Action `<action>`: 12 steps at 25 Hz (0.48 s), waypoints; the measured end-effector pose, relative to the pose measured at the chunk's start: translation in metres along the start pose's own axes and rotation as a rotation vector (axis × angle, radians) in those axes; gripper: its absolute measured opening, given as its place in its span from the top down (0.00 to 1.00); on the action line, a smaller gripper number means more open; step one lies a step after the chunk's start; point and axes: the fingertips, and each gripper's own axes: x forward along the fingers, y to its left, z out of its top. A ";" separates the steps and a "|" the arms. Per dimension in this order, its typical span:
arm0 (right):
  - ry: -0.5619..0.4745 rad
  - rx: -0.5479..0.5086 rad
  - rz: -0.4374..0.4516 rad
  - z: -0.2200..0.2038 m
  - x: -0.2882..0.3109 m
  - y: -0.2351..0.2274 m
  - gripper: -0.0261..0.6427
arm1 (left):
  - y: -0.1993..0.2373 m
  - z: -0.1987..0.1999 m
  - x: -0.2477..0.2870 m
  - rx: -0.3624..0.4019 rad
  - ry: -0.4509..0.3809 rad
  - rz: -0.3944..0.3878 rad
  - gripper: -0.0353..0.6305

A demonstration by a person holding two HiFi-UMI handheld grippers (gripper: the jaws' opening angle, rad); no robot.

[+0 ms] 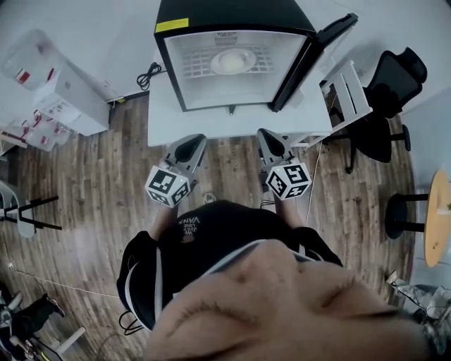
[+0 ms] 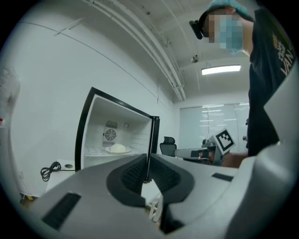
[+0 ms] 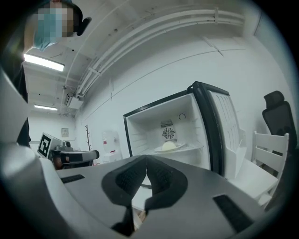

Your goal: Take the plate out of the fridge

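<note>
— Looking down from the head, where is the plate?
— The round white plate (image 1: 233,61) with a pale lump on it lies on the shelf of the small black fridge (image 1: 225,14). The door is open. The left gripper (image 1: 192,145) and right gripper (image 1: 270,142) are out in front, well apart from the plate.
— And the left gripper view?
— The jaws are shut tight with nothing in them. The plate (image 2: 117,149) is up and left of the tips.
— The right gripper view?
— Shut too, and empty. The plate (image 3: 169,146) is above the tips, a bit right.
</note>
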 end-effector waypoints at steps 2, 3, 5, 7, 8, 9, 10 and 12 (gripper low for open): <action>-0.007 0.001 -0.018 0.002 0.011 0.000 0.94 | 0.012 0.002 0.003 0.000 0.001 -0.015 0.90; -0.009 0.001 -0.027 0.002 0.016 0.000 0.94 | 0.018 0.003 0.004 -0.001 0.002 -0.022 0.90; -0.014 0.003 -0.048 0.003 0.025 -0.001 0.94 | 0.029 0.003 0.007 -0.004 0.005 -0.037 0.90; -0.018 0.003 -0.070 0.003 0.033 -0.001 0.94 | 0.035 0.002 0.010 -0.005 0.009 -0.056 0.90; -0.020 0.001 -0.079 0.004 0.036 -0.001 0.94 | 0.037 0.002 0.012 -0.004 0.010 -0.068 0.90; -0.022 -0.002 -0.088 0.004 0.039 -0.001 0.94 | 0.039 0.002 0.013 -0.004 0.011 -0.081 0.90; -0.024 -0.006 -0.096 0.005 0.041 0.000 0.94 | 0.039 0.003 0.014 -0.002 0.011 -0.095 0.90; -0.026 -0.007 -0.104 0.006 0.046 0.002 0.94 | 0.041 0.003 0.016 0.002 0.014 -0.117 0.90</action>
